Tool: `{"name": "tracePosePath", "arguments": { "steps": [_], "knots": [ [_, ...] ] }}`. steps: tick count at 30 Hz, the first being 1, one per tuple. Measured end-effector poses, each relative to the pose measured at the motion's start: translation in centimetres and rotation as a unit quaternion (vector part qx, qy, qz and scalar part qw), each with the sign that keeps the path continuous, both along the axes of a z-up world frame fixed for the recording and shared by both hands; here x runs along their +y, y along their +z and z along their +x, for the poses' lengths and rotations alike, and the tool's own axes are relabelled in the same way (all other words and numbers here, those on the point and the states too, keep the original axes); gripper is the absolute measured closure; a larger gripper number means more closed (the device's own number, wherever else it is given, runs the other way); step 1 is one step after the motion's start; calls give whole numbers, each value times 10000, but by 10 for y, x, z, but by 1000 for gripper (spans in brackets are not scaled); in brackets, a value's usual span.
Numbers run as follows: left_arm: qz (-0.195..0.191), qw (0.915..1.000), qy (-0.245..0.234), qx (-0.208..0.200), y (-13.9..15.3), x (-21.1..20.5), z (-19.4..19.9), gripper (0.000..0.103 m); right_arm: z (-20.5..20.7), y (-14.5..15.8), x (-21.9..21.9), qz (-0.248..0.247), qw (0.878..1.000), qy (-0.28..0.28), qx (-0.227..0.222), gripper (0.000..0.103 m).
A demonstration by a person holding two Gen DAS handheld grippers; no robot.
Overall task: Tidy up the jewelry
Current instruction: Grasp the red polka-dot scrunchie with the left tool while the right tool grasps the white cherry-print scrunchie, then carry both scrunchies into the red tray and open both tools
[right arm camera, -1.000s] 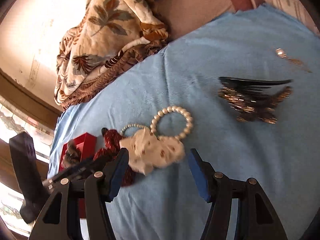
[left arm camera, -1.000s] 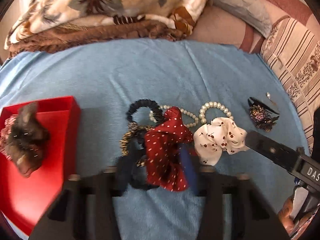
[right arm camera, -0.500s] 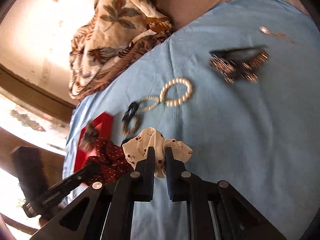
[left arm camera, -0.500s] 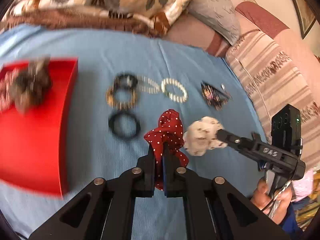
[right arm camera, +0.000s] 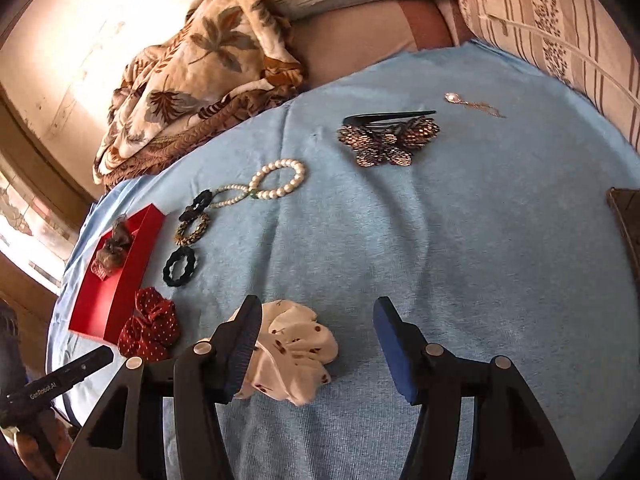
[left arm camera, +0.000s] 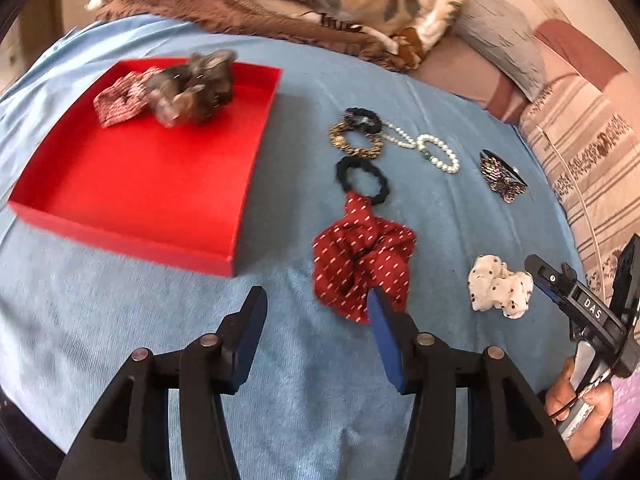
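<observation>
While both jaws gape, white scrunchie (right arm camera: pixel 296 354) seemingly touches right gripper's (right arm camera: pixel 318 344) inner finger.

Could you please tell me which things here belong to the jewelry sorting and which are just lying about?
Job:
red tray
red scrunchie
white scrunchie
pearl bracelet
black hair tie
butterfly clip

Lying about:
floral blanket
striped cushion
blue cloth

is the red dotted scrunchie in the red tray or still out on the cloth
Out. The red dotted scrunchie lies on the blue cloth beside the red tray, apart from its wall. The open left gripper is not clamping it.
</observation>
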State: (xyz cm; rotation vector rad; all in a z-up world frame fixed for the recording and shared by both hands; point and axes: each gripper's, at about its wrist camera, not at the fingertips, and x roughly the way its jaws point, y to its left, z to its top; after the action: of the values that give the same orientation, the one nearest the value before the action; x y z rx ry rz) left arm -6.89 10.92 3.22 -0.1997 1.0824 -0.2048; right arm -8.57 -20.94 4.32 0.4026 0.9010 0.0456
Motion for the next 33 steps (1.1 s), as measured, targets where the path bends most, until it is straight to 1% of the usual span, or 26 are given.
{"name": "tracePosePath", "arguments": {
  "steps": [3, 6, 10, 14, 17, 18, 19, 20, 21, 24, 26, 29, 30, 33],
  "knots": [
    [-52, 9999, 104, -59, 4, 4, 1, 52, -1, 1, 2, 69, 9999, 91, -37, 40],
    [-65, 10000, 37, -64, 3, -2, 12, 52, -2, -1, 4, 84, 9998, 174, 14, 40],
    [172, 9997, -200, 7, -9, -23, 33, 52, 0, -7, 9, 78, 9994, 291, 162, 40],
    [344, 9981, -511, 53, -20, -44, 44, 52, 2, -15, 18, -18, 9985, 437, 336, 40],
    [364, 9971, -655, 161, -31, -54, 48, 52, 4, -23, 24, -66, 9975, 519, 475, 40],
    [348, 9968, -693, 188, -32, -56, 48, 56, 4, -24, 26, -72, 9972, 553, 498, 45],
    [345, 9964, -744, 195, -34, -58, 47, 75, 4, -26, 28, -94, 9969, 593, 518, 58],
    [359, 9957, -817, 240, -34, -61, 45, 96, 4, -27, 31, -182, 9962, 648, 547, 65],
    [357, 9953, -851, 279, -35, -61, 44, 96, 4, -28, 33, -230, 9958, 684, 567, 78],
    [194, 9958, -882, 173, -23, -58, 36, 96, 3, -27, 37, -368, 9953, 715, 542, 88],
    [11, 9964, -846, 47, -8, -50, 29, 96, 1, -24, 39, -400, 9956, 705, 472, 89],
    [-309, 9972, -666, -150, 19, -21, 18, 96, -3, -15, 40, -348, 9968, 620, 378, 90],
    [-365, 9973, -604, -196, 24, -15, 17, 96, -3, -11, 41, -335, 9970, 598, 346, 90],
    [-506, 9975, -286, -398, 45, 22, 14, 96, -5, 4, 48, -229, 9975, 627, 241, 90]
  ]
}}
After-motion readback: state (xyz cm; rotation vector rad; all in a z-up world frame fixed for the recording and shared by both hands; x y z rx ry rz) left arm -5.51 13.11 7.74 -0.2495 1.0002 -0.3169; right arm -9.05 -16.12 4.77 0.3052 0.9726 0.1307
